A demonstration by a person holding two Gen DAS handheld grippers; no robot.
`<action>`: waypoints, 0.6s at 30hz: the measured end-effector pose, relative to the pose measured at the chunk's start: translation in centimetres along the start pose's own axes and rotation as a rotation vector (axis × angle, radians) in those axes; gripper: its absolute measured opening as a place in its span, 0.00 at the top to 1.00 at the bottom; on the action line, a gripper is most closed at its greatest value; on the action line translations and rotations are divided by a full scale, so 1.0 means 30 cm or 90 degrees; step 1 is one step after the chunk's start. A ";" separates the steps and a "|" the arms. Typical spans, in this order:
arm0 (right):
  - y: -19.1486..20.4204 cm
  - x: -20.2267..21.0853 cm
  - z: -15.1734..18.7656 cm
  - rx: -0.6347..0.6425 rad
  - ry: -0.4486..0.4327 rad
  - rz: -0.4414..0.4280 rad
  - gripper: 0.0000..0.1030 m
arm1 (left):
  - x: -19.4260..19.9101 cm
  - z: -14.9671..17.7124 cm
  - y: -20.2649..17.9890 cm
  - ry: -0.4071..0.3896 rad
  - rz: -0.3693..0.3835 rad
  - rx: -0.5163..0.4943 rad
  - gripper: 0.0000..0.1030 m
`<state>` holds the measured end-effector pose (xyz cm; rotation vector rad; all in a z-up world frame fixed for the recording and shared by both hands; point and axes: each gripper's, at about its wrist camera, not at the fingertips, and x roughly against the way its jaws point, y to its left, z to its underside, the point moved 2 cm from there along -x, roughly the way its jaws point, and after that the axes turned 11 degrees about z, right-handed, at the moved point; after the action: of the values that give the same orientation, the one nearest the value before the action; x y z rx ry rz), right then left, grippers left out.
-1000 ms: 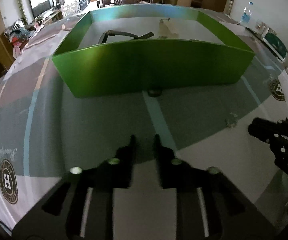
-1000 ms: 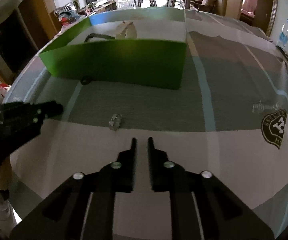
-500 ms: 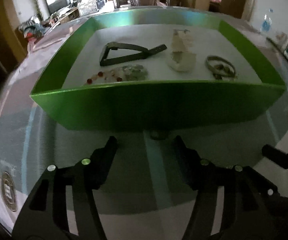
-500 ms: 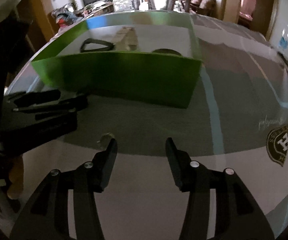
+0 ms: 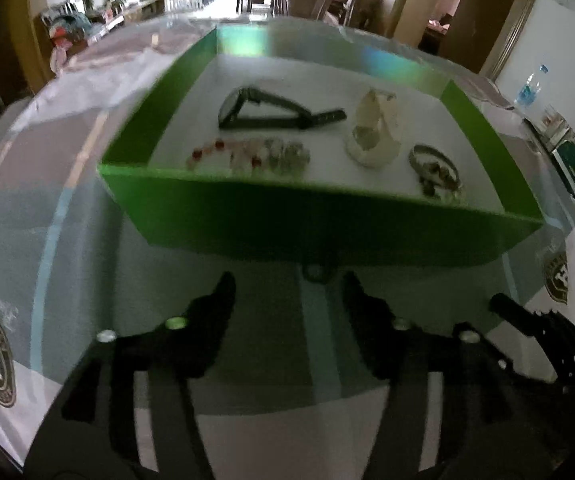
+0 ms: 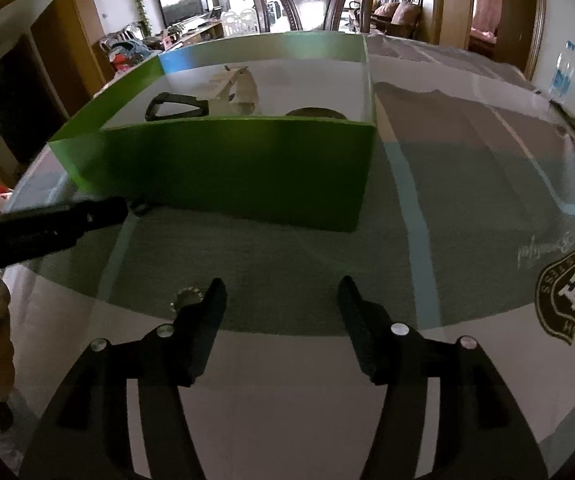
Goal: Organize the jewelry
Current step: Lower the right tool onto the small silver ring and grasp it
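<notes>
Since a second ago: both pairs of jaws spread from nearly shut, left view raised over box wall. Left black two-finger gripper (image 5: pixel 287 286) opening, nothing between jaws, poised before shallow green cardboard box (image 5: pixel 327 232). Inside: dark wristwatch (image 5: pixel 271 114), red-and-clear bead bracelet (image 5: pixel 247 154), metal bangle (image 5: pixel 433 164). Right black two-finger gripper (image 6: pixel 281 292) opening, empty; small silver ring (image 6: pixel 185 298) on tablecloth just beside its left finger.

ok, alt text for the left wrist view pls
Left gripper, jaws opening and empty, faces a green tray on a tablecloth; a small dark ring lies by the tray's near wall. Inside are a dark watch, a red-beaded bracelet, a cream pouch and a metal bangle. The right gripper shows at the right edge.
</notes>
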<state>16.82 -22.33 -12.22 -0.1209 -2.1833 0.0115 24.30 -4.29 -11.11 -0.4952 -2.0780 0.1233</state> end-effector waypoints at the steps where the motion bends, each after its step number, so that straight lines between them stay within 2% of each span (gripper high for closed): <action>1: 0.001 0.000 0.000 0.001 0.000 -0.001 0.42 | -0.003 -0.005 -0.011 -0.001 0.000 -0.003 0.42; 5: 0.006 -0.002 0.003 0.005 -0.002 0.001 0.40 | -0.055 -0.027 -0.072 0.015 -0.024 -0.027 0.44; 9: 0.011 0.000 0.008 0.010 -0.002 0.004 0.40 | -0.098 -0.033 -0.083 0.041 -0.017 -0.025 0.57; 14: 0.015 0.005 0.019 0.009 -0.001 0.000 0.40 | -0.109 -0.053 -0.068 0.039 -0.016 -0.016 0.58; 15: 0.016 0.006 0.021 0.009 -0.001 -0.001 0.40 | -0.110 -0.056 -0.068 0.039 -0.017 -0.014 0.62; 18: 0.016 0.006 0.021 0.010 -0.001 0.000 0.40 | -0.109 -0.052 -0.076 0.041 -0.026 -0.016 0.83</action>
<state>16.24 -21.82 -12.48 -0.1118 -2.1843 0.0279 26.43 -7.83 -12.24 -0.4657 -2.0277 0.0570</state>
